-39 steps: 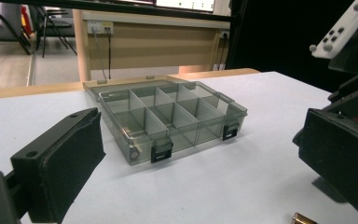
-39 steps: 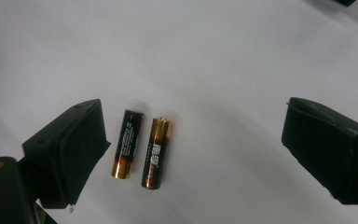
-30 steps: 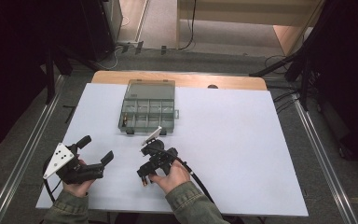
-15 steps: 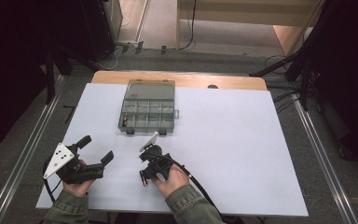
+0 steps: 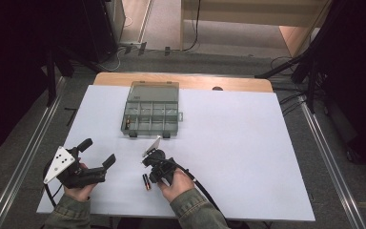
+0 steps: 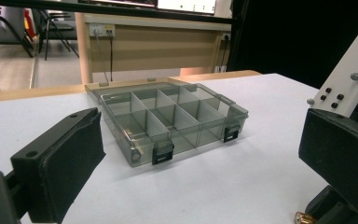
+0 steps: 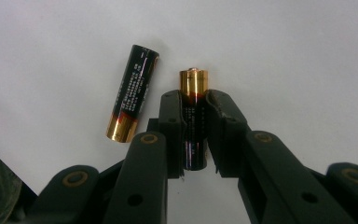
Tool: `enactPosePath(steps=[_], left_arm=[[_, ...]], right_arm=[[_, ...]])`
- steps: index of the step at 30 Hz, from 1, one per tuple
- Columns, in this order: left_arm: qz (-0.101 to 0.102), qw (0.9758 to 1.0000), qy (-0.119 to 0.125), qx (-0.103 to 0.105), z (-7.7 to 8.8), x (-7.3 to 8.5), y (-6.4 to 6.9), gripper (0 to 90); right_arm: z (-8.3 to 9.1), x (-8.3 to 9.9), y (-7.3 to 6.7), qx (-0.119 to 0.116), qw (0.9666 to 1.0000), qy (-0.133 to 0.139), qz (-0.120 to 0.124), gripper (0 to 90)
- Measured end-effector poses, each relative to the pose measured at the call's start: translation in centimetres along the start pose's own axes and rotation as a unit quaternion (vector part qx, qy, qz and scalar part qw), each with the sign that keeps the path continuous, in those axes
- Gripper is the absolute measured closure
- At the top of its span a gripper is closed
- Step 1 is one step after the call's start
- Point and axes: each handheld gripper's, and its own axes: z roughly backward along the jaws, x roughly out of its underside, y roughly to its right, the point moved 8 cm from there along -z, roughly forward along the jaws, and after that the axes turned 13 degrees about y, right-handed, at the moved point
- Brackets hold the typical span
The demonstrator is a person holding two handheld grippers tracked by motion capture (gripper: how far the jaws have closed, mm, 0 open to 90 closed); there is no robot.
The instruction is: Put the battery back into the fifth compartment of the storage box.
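The right tool [image 7: 193, 140] is clenched on a battery [image 7: 193, 86], its jaws having just been closing with that battery between them; the pads grip the dark body near the middle, and the gold cap sticks out past the tips. A second battery [image 7: 131, 93] lies just beside it on the white surface [image 5: 248, 143], apart from the jaws. The compartment box [image 5: 151, 114] sits open farther up the surface, with what looks like a battery already in a near-left cell. The left tool [image 5: 95, 164] rests released beside the work, its jaws spread with nothing between them, pointed toward the box. To do this pick well, it seems wise to lift straight up so the loose battery is not nudged and set rolling, keep the grip square on the cylinder so it does not squirt out, then carry it level toward the box and lower it lengthwise into a cell before letting go.
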Motion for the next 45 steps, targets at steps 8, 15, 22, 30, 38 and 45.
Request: enactPosePath(steps=[8,15,22,30,38,45], left_arm=[[0.000,1.0000,-0.001,0.001,0.0,0.0,0.0,0.1],[0.000,1.0000,-0.001,0.000,0.0,0.0,0.0,0.0],[0.001,1.0000,-0.002,0.000,0.0,0.1,0.0,0.0],[0.001,1.0000,-0.002,0.001,0.0,0.1,0.0,0.1],[0.004,1.0000,-0.001,0.000,0.0,0.0,0.0,0.0],[0.004,1.0000,-0.001,0.000,0.0,0.0,-0.1,0.0]], right_arm=[[0.2,0.2,0.1,-0.005,1.0000,0.000,0.000,77.6],[1.0,-0.2,0.5,-0.014,0.9997,0.018,-0.008,77.6],[1.8,-1.3,1.1,-0.030,0.9981,0.042,-0.033,77.6],[2.1,-4.3,1.4,-0.032,0.9960,0.070,-0.046,77.6],[2.1,-8.2,1.7,-0.054,0.9894,0.107,-0.082,77.6],[1.2,-11.0,2.3,-0.070,0.9799,0.133,-0.132,77.6]])
